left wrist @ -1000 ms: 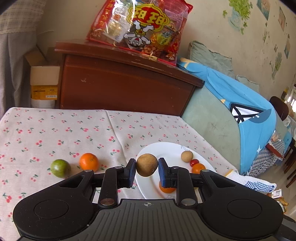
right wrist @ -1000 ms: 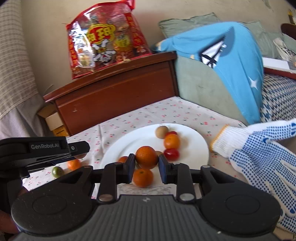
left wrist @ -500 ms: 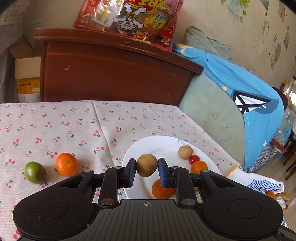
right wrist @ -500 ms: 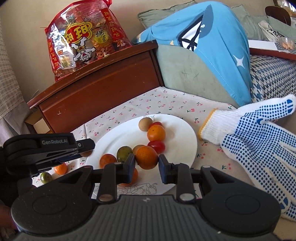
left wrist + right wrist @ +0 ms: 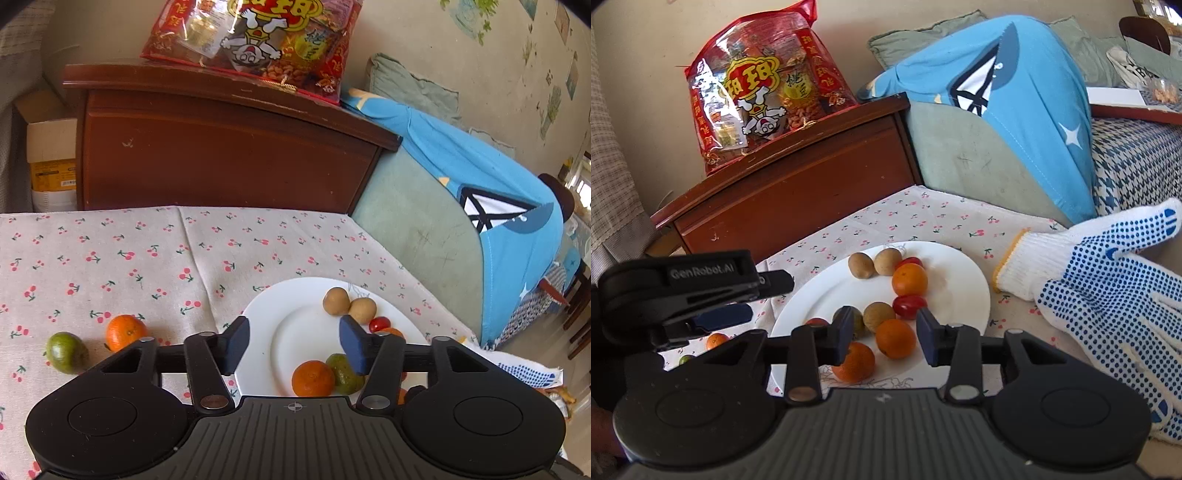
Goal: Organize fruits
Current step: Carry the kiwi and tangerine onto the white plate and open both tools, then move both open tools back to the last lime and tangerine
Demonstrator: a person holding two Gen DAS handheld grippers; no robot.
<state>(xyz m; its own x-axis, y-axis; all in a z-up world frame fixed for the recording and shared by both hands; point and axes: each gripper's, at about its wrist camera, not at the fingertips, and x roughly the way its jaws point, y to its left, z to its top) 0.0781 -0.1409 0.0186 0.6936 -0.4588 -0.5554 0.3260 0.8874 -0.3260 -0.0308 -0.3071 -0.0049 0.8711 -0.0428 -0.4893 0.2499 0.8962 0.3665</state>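
Note:
A white plate (image 5: 295, 336) (image 5: 964, 284) on the cherry-print tablecloth holds several fruits: two brown round fruits (image 5: 336, 301) (image 5: 861, 265), oranges (image 5: 313, 378) (image 5: 909, 280), cherry tomatoes (image 5: 909, 306) and a green fruit (image 5: 343, 373). My left gripper (image 5: 293, 349) is open and empty above the plate's near edge. My right gripper (image 5: 881, 334) is open and empty, with an orange (image 5: 895, 339) lying on the plate between its fingers. An orange (image 5: 125, 332) and a green fruit (image 5: 66, 352) lie on the cloth left of the plate.
A dotted white work glove (image 5: 1108, 291) lies right of the plate. A brown wooden cabinet (image 5: 221, 155) with a red snack bag (image 5: 255, 40) stands behind the table. A sofa with a blue cloth (image 5: 1015, 122) is at the right. A cardboard box (image 5: 51, 158) stands far left.
Both grippers have opened. The left one let go of the brown fruit, which now lies on the plate beside another. The right one let go of the orange onto the plate.

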